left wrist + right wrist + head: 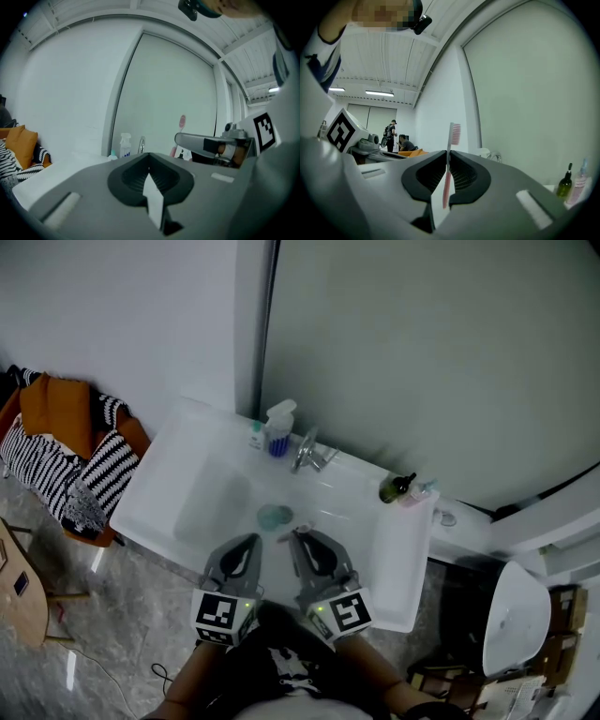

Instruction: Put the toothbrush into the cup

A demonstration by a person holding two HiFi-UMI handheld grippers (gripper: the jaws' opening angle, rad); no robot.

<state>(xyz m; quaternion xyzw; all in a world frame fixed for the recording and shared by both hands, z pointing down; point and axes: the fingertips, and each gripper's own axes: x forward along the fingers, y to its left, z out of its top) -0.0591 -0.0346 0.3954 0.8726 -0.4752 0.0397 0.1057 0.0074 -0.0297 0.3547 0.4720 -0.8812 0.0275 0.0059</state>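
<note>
**Right claw** [447, 152]: pinched on the toothbrush [448, 167]. The pink handle is clamped low between the ribbed pads, and the shaft stands upright with the bristle head clear above the tips. Holding it by the handle end probably leaves the long part free to drop into a vessel. In the head view this claw [298, 532] sits at the near edge of the basin.

**Left claw** [149, 159]: pressed together on nothing, jaws meeting edge to edge. It is parked just left of the right claw [206, 140], apparently idle while the other carries the load.

**Cup** [275, 516]: a small teal round seen from above, taken to be the cup. It stands in the basin just beyond both claw tips and slightly left of the right one. The toothbrush is not yet in it.

**Bench** [398, 559]: a white washstand top with a sunken basin [211, 502].
- At the far rim, a spray bottle [278, 427] and a tap [309, 454].
- Far right, a dark green bottle [397, 487] touching or just beside a pink bottle [419, 492]. Both are well apart from the cup.

**Chair** [70, 460]: left of the bench, draped with striped and orange cloth, not part of the task.

**Judgement**: carry stage. The next move calls for tipping the brush over the cup mouth before letting go.
</note>
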